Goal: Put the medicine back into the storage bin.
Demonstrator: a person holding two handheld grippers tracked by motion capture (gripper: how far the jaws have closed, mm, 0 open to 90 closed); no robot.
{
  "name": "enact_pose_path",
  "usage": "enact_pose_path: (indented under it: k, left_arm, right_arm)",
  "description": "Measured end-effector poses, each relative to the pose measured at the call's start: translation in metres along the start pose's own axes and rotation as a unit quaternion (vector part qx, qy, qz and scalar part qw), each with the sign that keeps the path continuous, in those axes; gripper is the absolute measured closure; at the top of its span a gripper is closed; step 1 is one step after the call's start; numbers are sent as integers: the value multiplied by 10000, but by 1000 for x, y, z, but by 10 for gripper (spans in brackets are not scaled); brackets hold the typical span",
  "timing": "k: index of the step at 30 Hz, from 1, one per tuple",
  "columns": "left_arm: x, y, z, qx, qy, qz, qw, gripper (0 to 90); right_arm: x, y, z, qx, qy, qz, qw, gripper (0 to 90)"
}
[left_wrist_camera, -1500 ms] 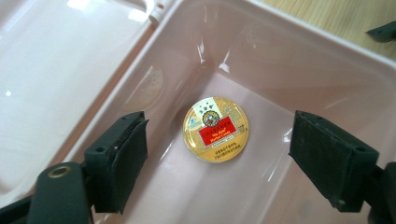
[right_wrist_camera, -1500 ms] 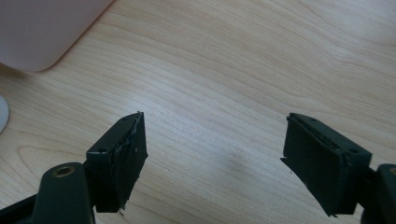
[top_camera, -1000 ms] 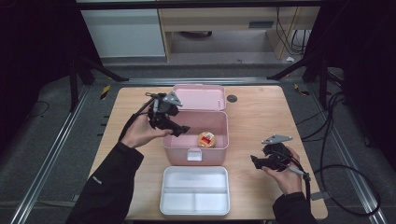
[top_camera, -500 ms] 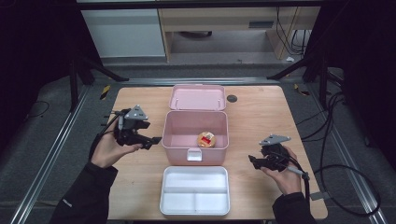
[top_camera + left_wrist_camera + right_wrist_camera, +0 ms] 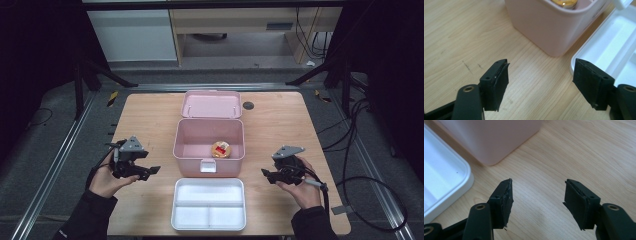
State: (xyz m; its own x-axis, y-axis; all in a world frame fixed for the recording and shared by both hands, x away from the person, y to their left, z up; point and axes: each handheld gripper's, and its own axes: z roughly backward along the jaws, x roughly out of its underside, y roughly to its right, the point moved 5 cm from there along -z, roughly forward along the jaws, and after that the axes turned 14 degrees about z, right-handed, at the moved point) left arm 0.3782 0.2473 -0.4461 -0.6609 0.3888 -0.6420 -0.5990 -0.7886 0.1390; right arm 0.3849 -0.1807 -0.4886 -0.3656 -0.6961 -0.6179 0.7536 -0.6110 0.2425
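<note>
Left gripper low beside the open pink plastic box, jaws apart and empty; right gripper on the far side, jaws apart too, just closing on nothing. Small round orange-lidded jar resting inside the box, white divided plastic tray just in front. Likely snags: clipping the box wall on reaching in, or tipping the jar with a skewed pinch.

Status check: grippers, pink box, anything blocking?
Left gripper open, empty; right gripper open, empty, jaws just closing. Pink box open, round snack inside. White tray in front; nothing blocking.
</note>
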Motion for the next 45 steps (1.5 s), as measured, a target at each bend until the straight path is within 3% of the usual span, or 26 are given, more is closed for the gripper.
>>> enact_pose_path:
  k: [5,6,11,14,23,25,26,27,28,29,30,31,33,34,36,39,40,41,42,43,45]
  left_arm:
    - [7,6,-11,130,-108,-137,9998,308]
    - [9,8,-14,184,-166,-156,9996,314]
    - [18,16,-26,368,-409,-289,9981,334]
    - [23,20,-33,401,-557,-485,9965,349]
    - [29,37,-41,582,-759,-821,9920,410]
    - [30,43,-43,648,-818,-925,9902,414]
    - [32,49,-45,757,-871,-1007,9882,428]
    - [32,49,-45,757,-871,-1007,9882,433]
    - [32,54,-46,822,-896,-1114,9863,443]
    - [32,54,-46,822,-896,-1114,9863,450]
    - [32,60,-47,887,-930,-1179,9847,469]
    - [32,60,-47,887,-930,-1179,9847,484]
    - [32,66,-47,950,-927,-1235,9834,506]
    - [33,72,-47,997,-977,-1336,9812,512]
    - [33,74,-48,1010,-995,-1381,9802,525]
    - [34,83,-50,1076,-1038,-1503,9773,548]
    - [36,87,-52,1115,-1100,-1572,9751,563]
    - [36,87,-52,1115,-1100,-1572,9751,570]
    - [38,90,-55,1133,-1187,-1597,9734,579]
    - [38,90,-55,1133,-1187,-1597,9734,585]
    - [41,92,-59,1156,-1290,-1600,9718,594]
  right_arm:
    - [-5,-5,2,-115,83,132,9998,422]
    - [-8,-9,3,-235,138,164,9995,431]
    - [-12,-17,2,-380,148,332,9986,455]
    - [-17,-28,1,-622,173,575,9963,490]
    - [-25,-47,-2,-996,201,752,9920,526]
    - [-28,-53,-2,-1107,208,850,9900,528]
    - [-29,-57,-2,-1166,204,944,9885,534]
    - [-29,-57,-2,-1166,204,944,9885,534]
    - [-32,-62,-2,-1256,229,1032,9864,550]
    - [-32,-62,-2,-1256,229,1032,9864,550]
    - [-34,-66,-1,-1351,242,1128,9841,561]
    - [-34,-66,-1,-1351,242,1128,9841,561]
    - [-37,-74,-1,-1476,226,1271,9806,580]
    - [-37,-76,-1,-1529,199,1335,9790,585]
    - [-38,-79,-1,-1567,195,1372,9779,594]
    - [-41,-87,-2,-1715,195,1553,9727,623]
    - [-42,-92,-3,-1814,167,1651,9693,635]
    - [-42,-92,-3,-1814,167,1651,9693,635]
    - [-43,-97,-4,-1895,110,1758,9660,649]
    - [-43,-97,-4,-1895,110,1758,9660,649]
    - [-42,-102,-6,-1985,44,1838,9627,660]
